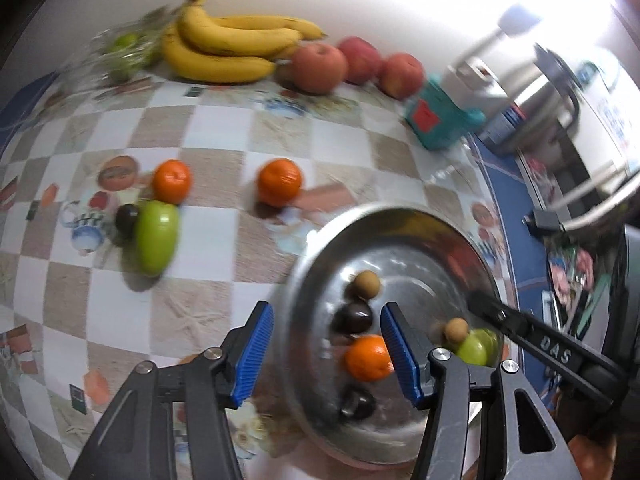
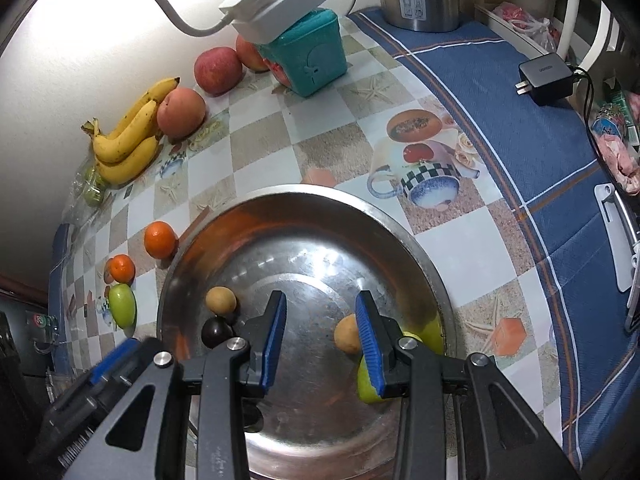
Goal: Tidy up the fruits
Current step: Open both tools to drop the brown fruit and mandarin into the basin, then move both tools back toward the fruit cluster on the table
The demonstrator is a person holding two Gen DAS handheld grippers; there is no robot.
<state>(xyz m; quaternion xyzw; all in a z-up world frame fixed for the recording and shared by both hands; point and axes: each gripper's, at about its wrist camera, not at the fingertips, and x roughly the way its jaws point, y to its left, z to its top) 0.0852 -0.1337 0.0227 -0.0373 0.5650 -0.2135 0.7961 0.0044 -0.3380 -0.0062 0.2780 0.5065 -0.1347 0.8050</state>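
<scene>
Your left-wrist view smeared throughout. Green fruit (image 2: 370, 380) half hidden behind your right gripper's pad. Your left gripper (image 2: 100, 364) blurred, cut by frame corner. Bagged greens (image 1: 128, 50) unreadable.

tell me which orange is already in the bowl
The orange lying in the metal bowl, between the left claw's blue pads. The other two oranges sit out on the checked tablecloth.
</scene>
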